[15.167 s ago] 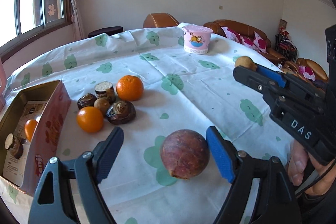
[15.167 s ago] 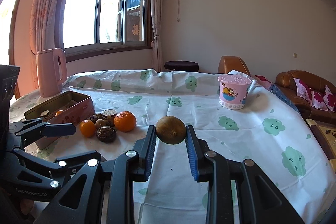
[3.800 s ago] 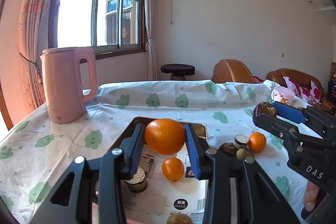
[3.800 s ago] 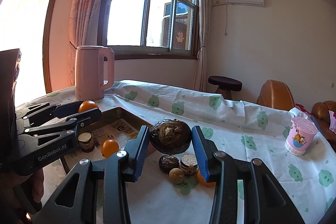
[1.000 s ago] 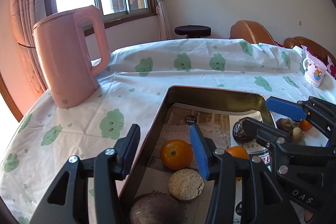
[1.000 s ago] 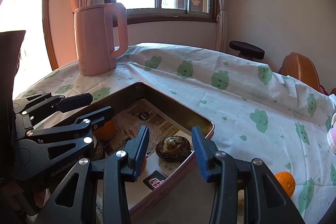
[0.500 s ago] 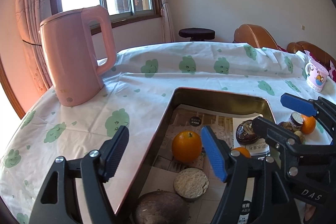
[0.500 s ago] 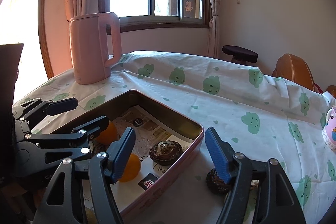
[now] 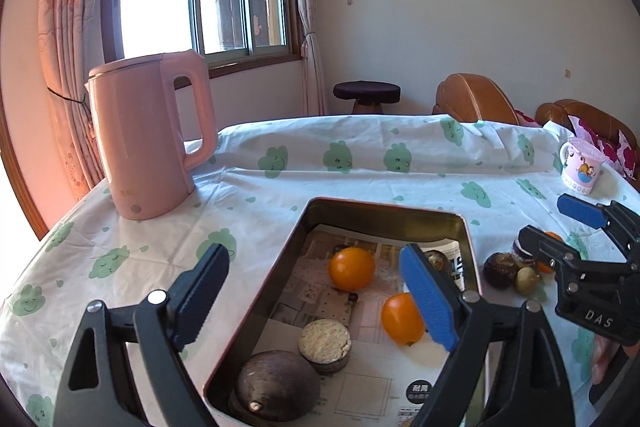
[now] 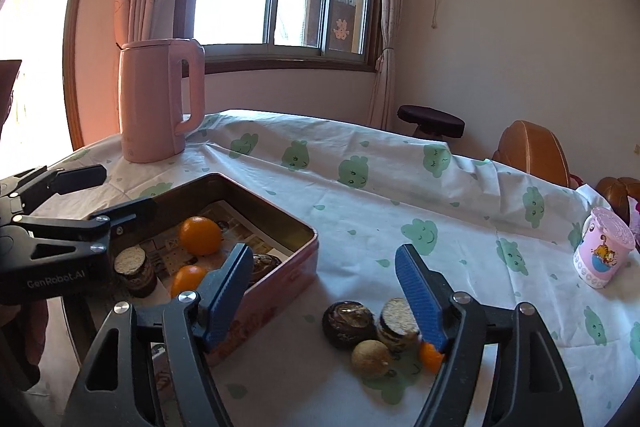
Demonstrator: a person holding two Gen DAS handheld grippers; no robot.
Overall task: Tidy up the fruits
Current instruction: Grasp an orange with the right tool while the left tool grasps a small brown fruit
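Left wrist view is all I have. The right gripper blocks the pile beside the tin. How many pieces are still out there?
Observer: Four on the tablecloth in the right wrist view: a dark round fruit, a cut-topped piece, a small brown fruit and an orange, only partly in view.
Operator: Is the right gripper carrying anything?
Observer: No. The right gripper is open; its jaws have just been opening and nothing is held between them.
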